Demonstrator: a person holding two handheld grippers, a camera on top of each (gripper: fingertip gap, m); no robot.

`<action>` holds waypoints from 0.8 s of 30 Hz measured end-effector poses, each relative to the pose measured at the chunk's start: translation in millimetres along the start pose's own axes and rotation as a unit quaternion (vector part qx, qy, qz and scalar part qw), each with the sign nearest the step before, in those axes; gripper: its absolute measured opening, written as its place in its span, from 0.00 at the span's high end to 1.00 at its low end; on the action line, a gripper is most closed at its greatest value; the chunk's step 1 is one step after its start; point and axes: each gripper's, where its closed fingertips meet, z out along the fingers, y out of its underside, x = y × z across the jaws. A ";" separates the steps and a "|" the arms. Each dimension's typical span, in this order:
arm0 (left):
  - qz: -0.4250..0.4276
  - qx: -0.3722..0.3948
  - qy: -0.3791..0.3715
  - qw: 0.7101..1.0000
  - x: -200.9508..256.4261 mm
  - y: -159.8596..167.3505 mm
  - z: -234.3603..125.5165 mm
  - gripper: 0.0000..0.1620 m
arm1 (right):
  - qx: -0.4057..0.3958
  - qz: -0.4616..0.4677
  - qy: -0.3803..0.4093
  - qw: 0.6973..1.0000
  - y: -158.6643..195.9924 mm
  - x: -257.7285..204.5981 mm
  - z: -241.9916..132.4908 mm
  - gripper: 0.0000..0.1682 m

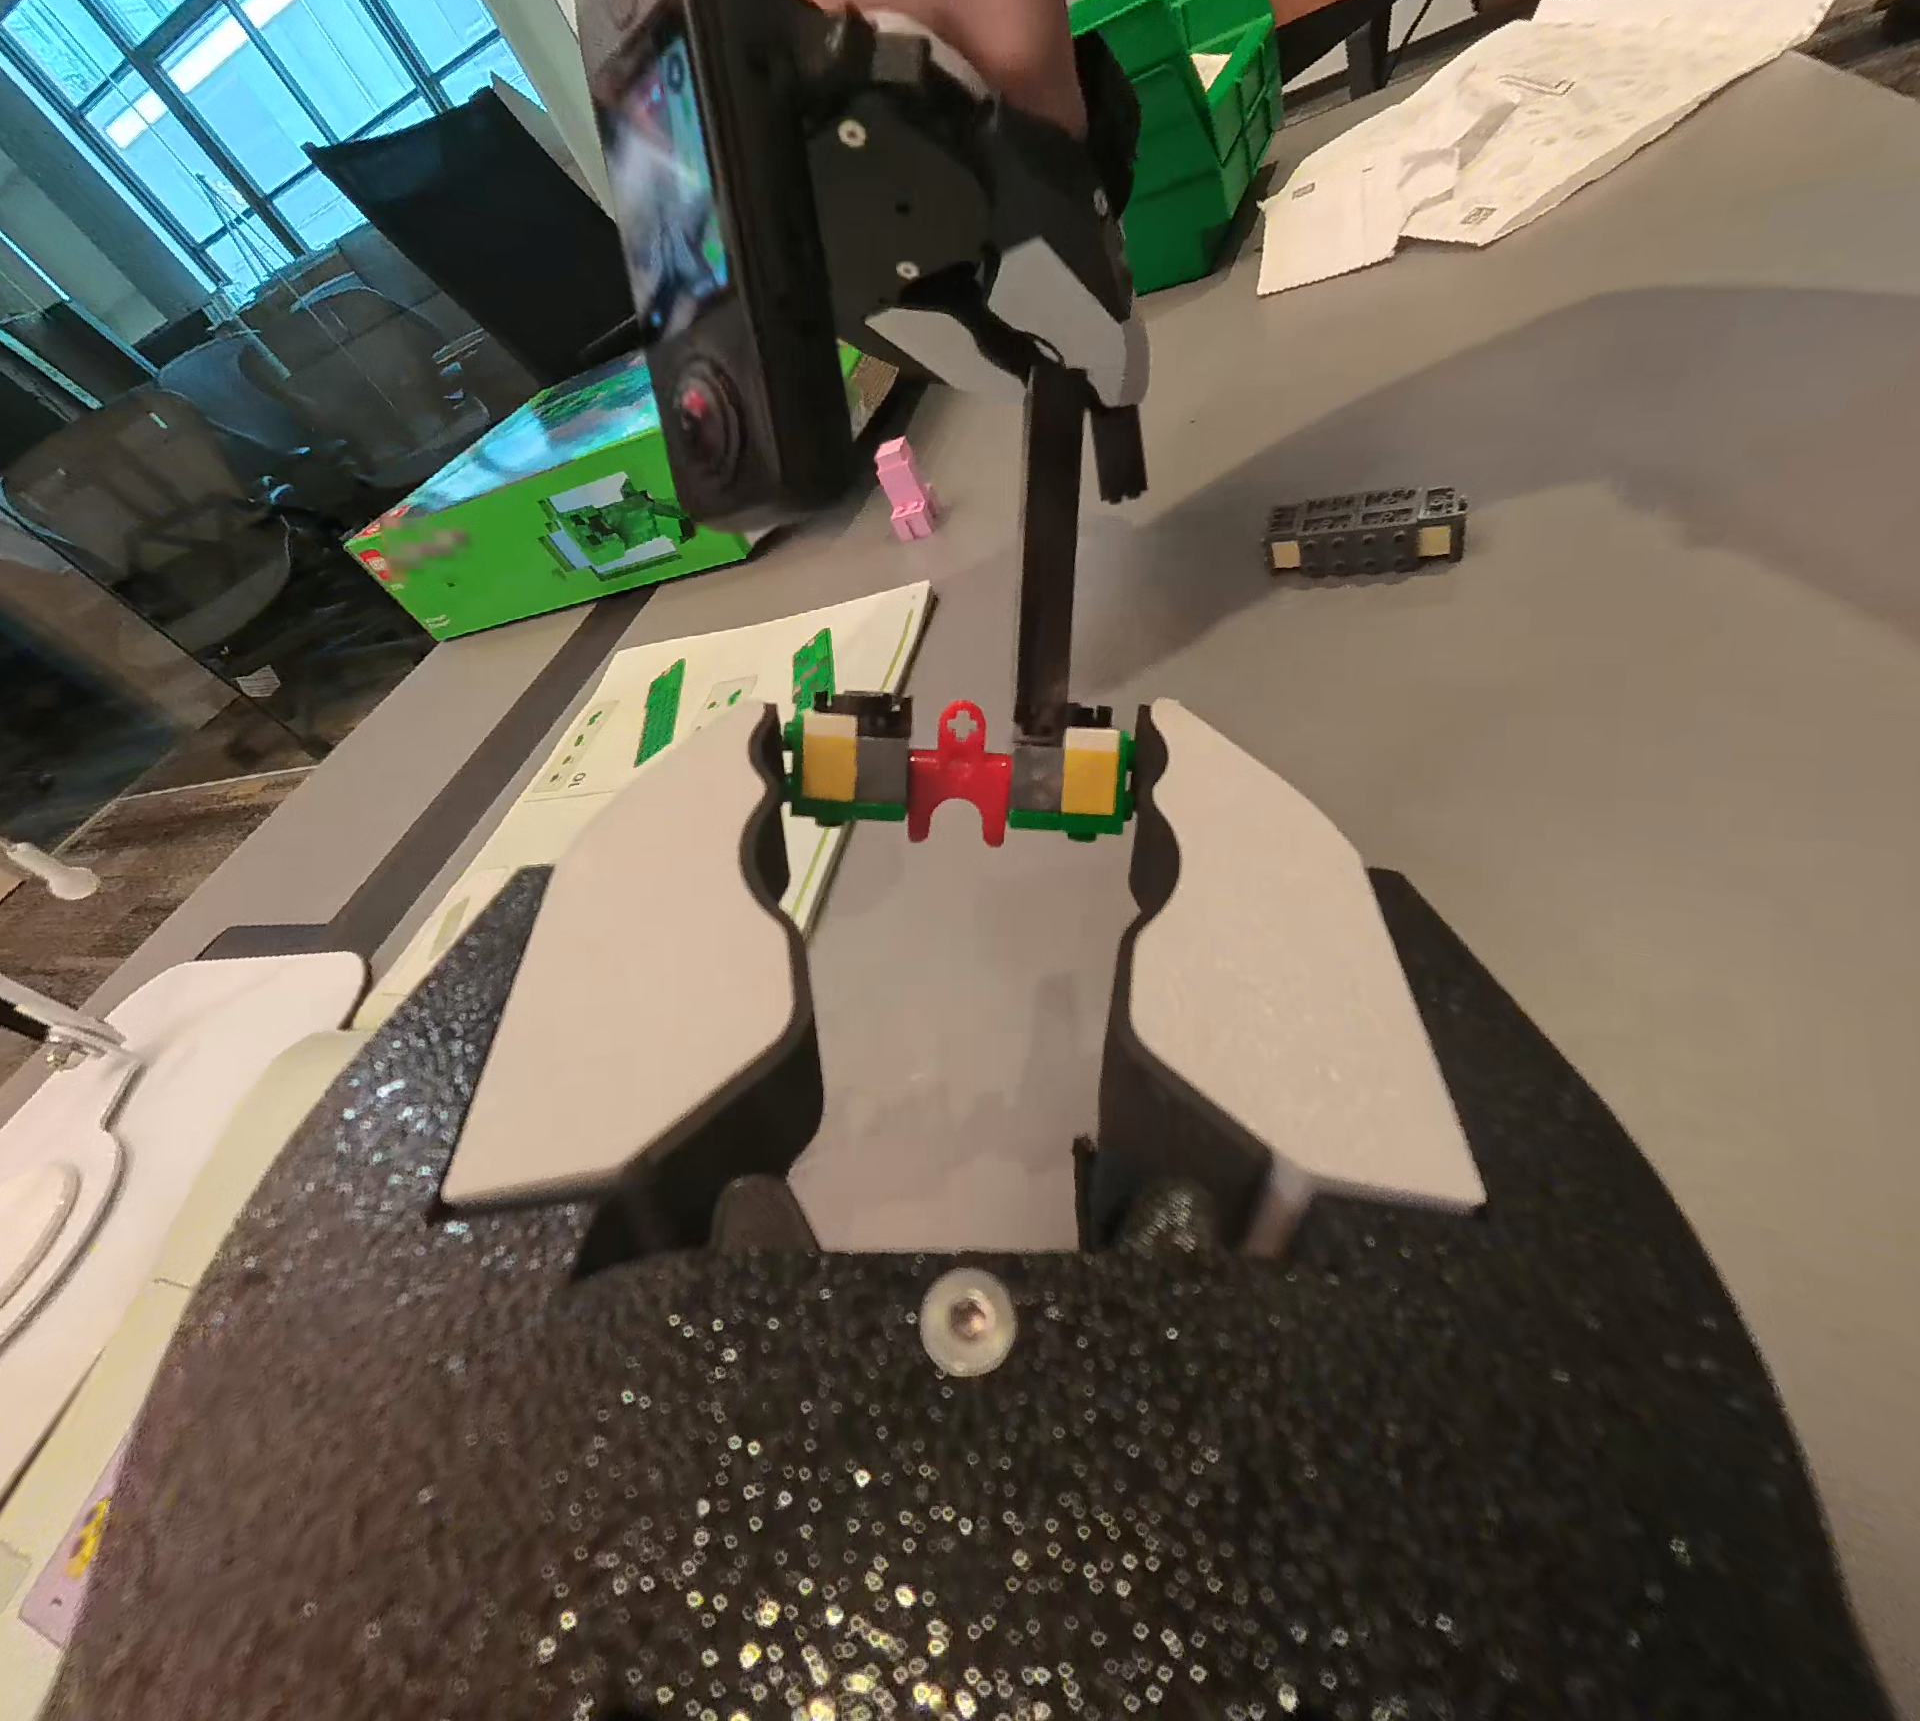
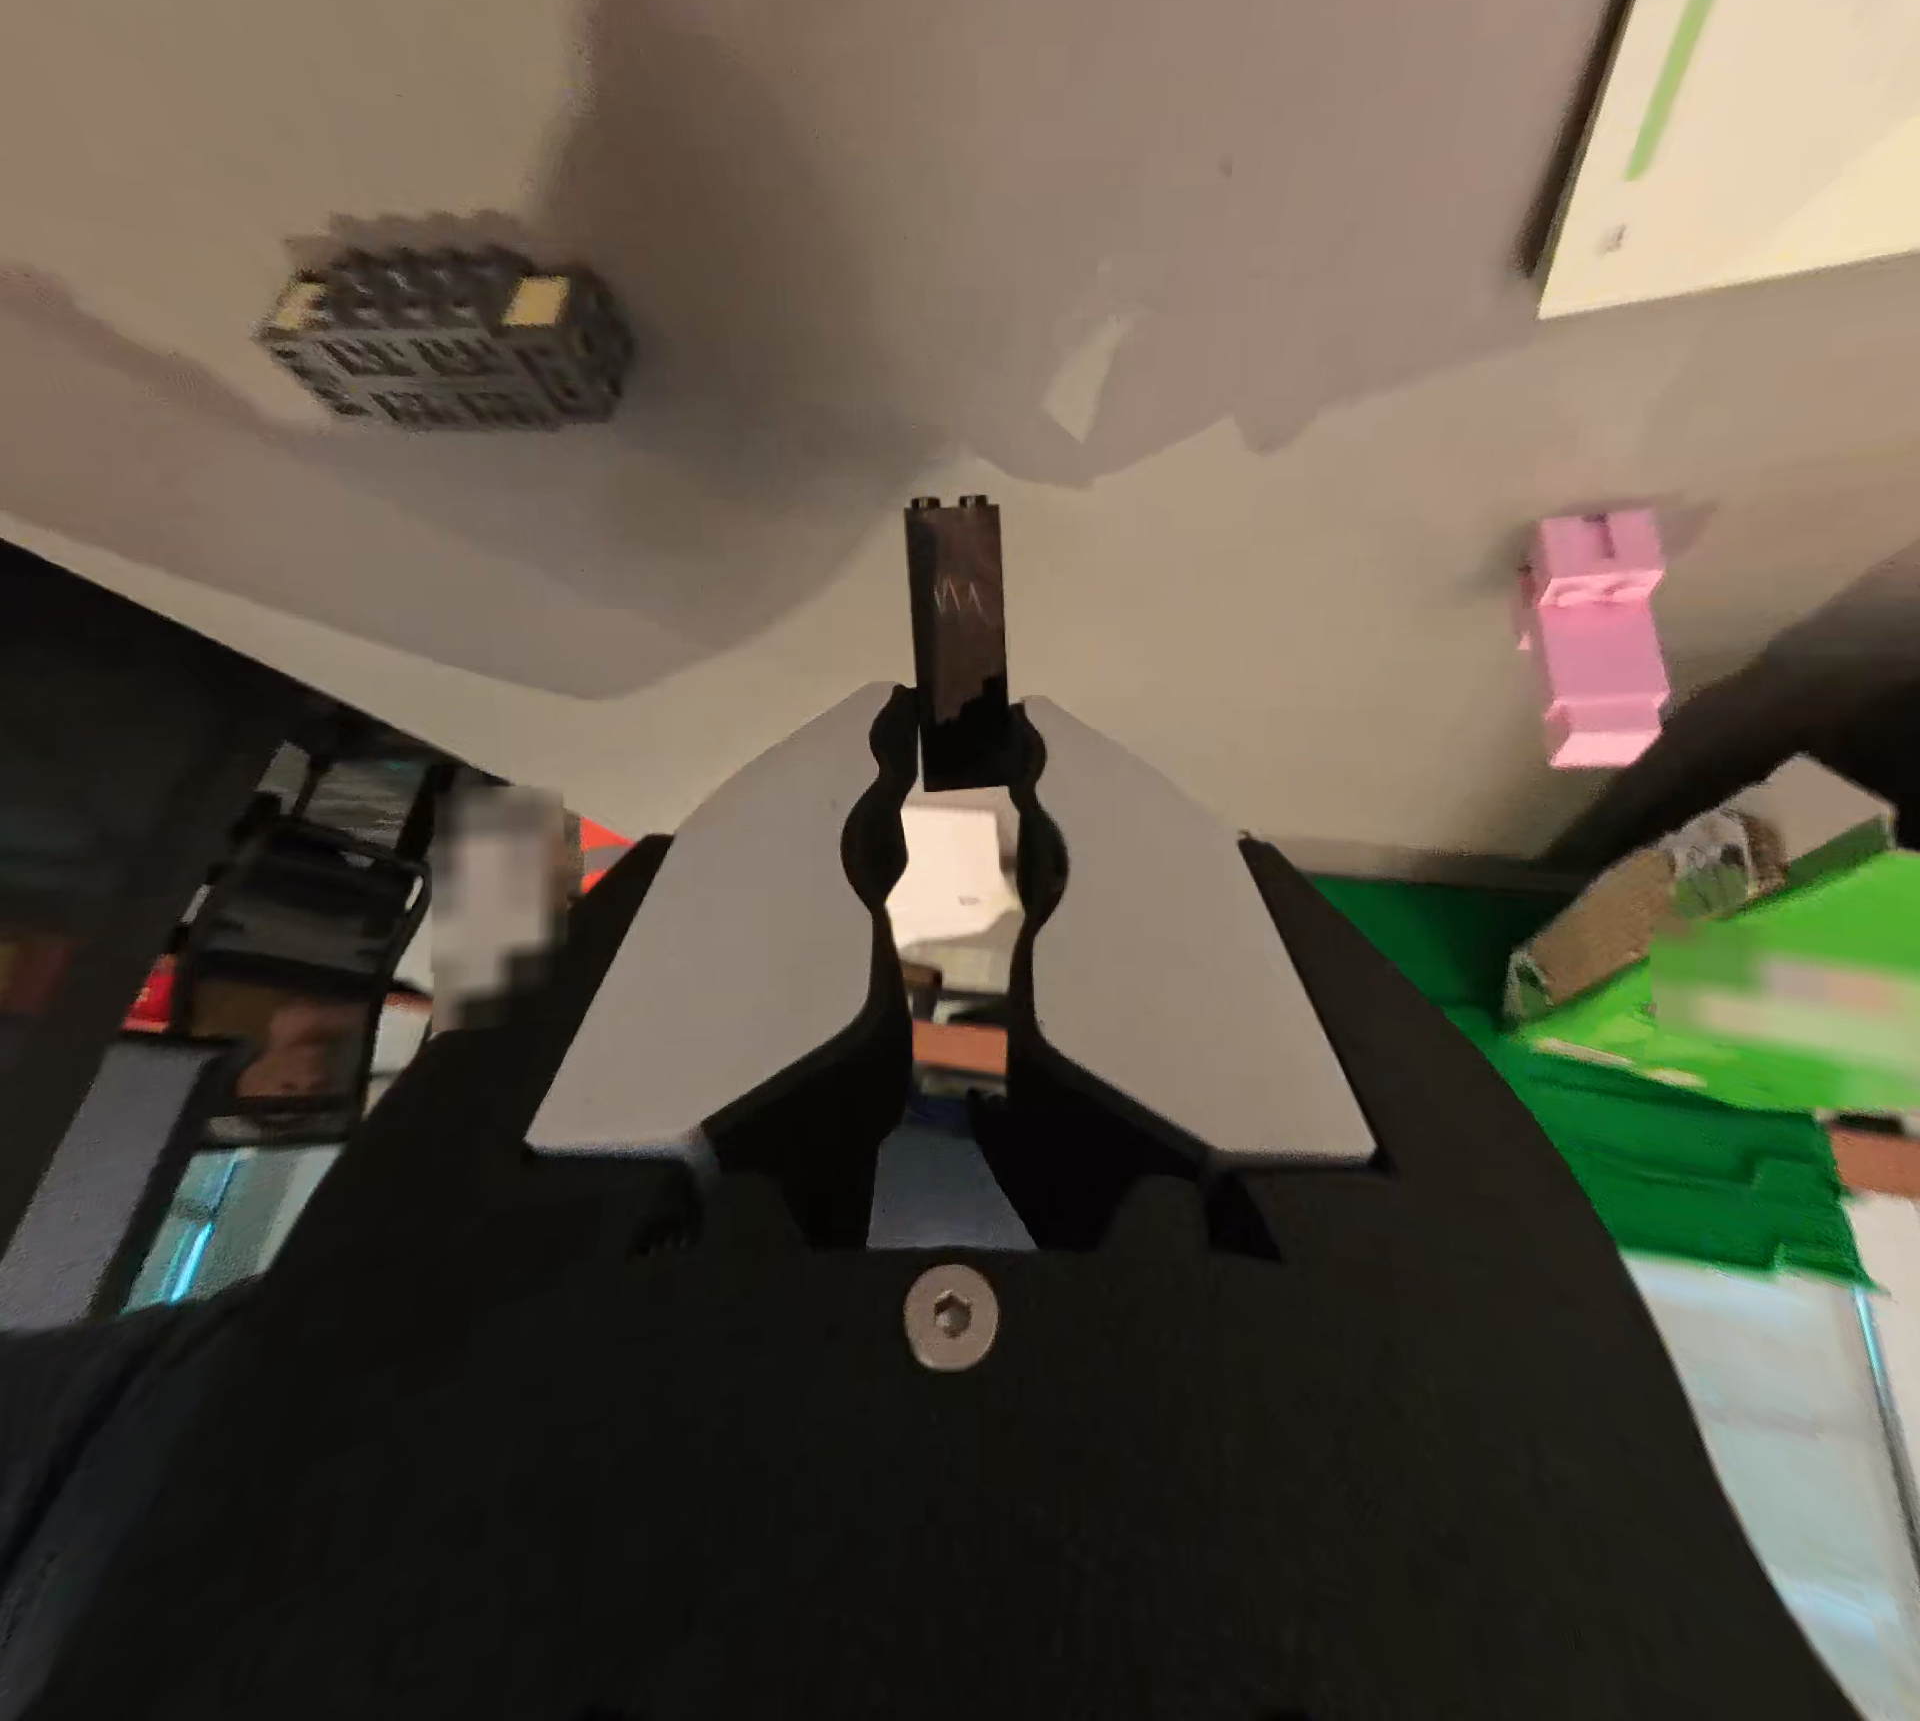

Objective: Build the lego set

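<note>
My left gripper (image 1: 956, 767) is shut on a small lego assembly (image 1: 1086, 772) of green, yellow and grey bricks with a red piece (image 1: 958, 783) in its middle, held above the grey table. My right gripper (image 1: 1081, 424) comes down from above, held by a hand, and is shut on a tall black brick (image 1: 1044, 570). The brick's lower end touches the top of the assembly's right side. In the right wrist view the right gripper (image 2: 961, 736) pinches the black brick (image 2: 956, 611) at its fingertips; the assembly is hidden there.
A dark grey lego block (image 1: 1366, 528) lies on the table (image 1: 1455, 840) to the right. A pink figure (image 1: 906, 492), the green set box (image 1: 551, 518) and an instruction booklet (image 1: 727, 715) lie beyond. A green bin (image 1: 1195, 102) and white papers (image 1: 1507, 123) are farther back. The gap from one gripper's tips to the other's is roughly 20 centimetres. My right gripper's tips are some 9 centimetres from the dark grey lego block (image 1: 1366, 528). It turns up in the right wrist view (image 2: 408, 324) as well.
</note>
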 end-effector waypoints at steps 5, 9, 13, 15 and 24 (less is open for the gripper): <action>-0.005 -0.005 0.007 1.000 -2.4 0.0 -6.3 0.61 | 0.198 -0.077 0.047 0.976 -41.9 4.2 -13.2 0.90; 0.026 -0.070 0.007 0.997 -5.2 18.6 -8.0 0.61 | 0.403 -0.066 0.056 0.911 -76.4 -8.1 -40.1 0.90; 0.039 -0.173 0.068 0.982 11.7 48.8 -6.9 0.61 | 0.476 -0.014 0.110 0.872 -84.1 -6.5 -47.8 0.90; 0.024 -0.233 0.104 0.967 22.3 63.6 -9.7 0.61 | 0.494 0.001 0.116 0.861 -85.7 -12.1 -48.6 0.90; -0.073 -0.271 0.123 0.952 26.2 65.7 -14.8 0.43 | 0.564 -0.044 0.056 0.823 -101.9 -59.5 -70.5 0.90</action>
